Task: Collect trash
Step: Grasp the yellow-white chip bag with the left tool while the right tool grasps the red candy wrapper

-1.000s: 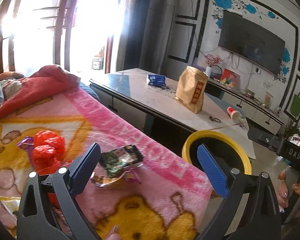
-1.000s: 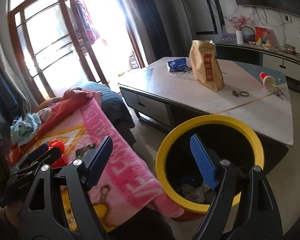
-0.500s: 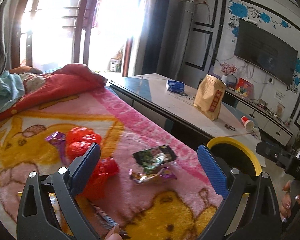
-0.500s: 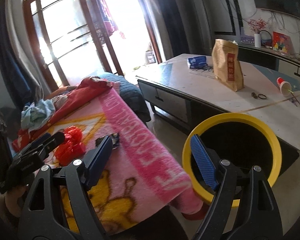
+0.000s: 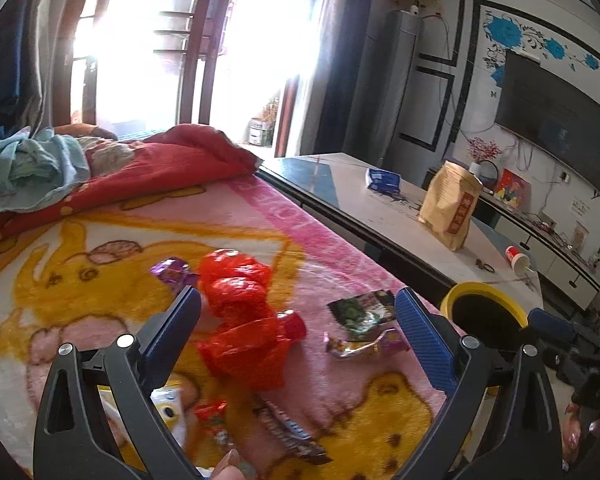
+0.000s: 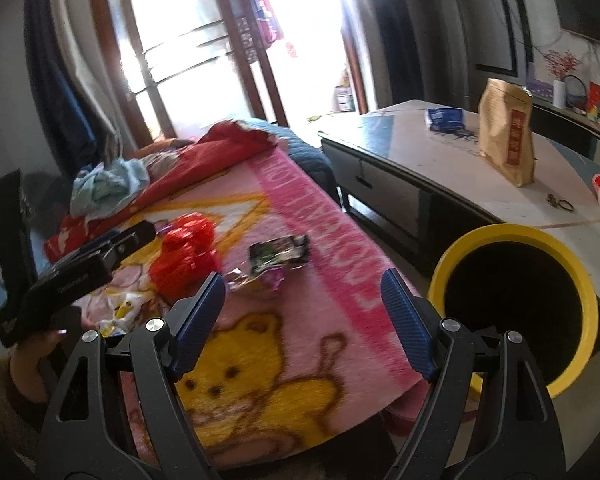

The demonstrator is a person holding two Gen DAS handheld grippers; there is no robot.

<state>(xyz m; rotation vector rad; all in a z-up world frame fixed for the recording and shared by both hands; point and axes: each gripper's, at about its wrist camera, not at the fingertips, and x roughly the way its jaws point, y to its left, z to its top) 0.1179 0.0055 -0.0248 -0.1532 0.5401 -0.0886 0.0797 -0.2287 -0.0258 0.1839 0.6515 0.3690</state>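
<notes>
Left gripper (image 5: pixel 298 312): jaws spread wide with nothing between the pads; it hangs over the blanket, with the red trash showing in the gap.
Pink blanket (image 5: pixel 100 280): cartoon-bear print; it bears all the loose trash.
White-and-yellow packet (image 5: pixel 168 408): at 7 o'clock from the red bag, partly hidden behind the left finger.
Purple wrapper (image 5: pixel 172 272): at 10 o'clock from the red bag, touching its edge.
Red plastic bag (image 5: pixel 240 312): crumpled, in the middle of the blanket.
Small red wrapper (image 5: pixel 212 412): at 6 o'clock from the red bag; blurred.
Dark striped wrapper (image 5: pixel 288 432): long and narrow, at 5 o'clock from the red bag, near the frame bottom.
Green-and-black snack packet (image 5: pixel 360 308): flat on the blanket, at 3 o'clock from the red bag, apart from it.
Silver-purple wrapper (image 5: pixel 364 346): at 6 o'clock from the snack packet, just beside it.
Yellow-rimmed bin (image 5: pixel 484 292): dark inside, upright on the floor past the blanket edge, at 3 o'clock from the snack packet.
Right gripper (image 6: pixel 302 308): jaws wide apart and empty; it hovers over the blanket edge, with the bin at 3 o'clock.
Coffee table (image 6: pixel 420 160): at 12 o'clock from the bin.
Brown paper bag (image 6: pixel 508 140): upright on the coffee table.
Blue packet (image 6: pixel 444 118): on the coffee table at 10 o'clock from the paper bag.
</notes>
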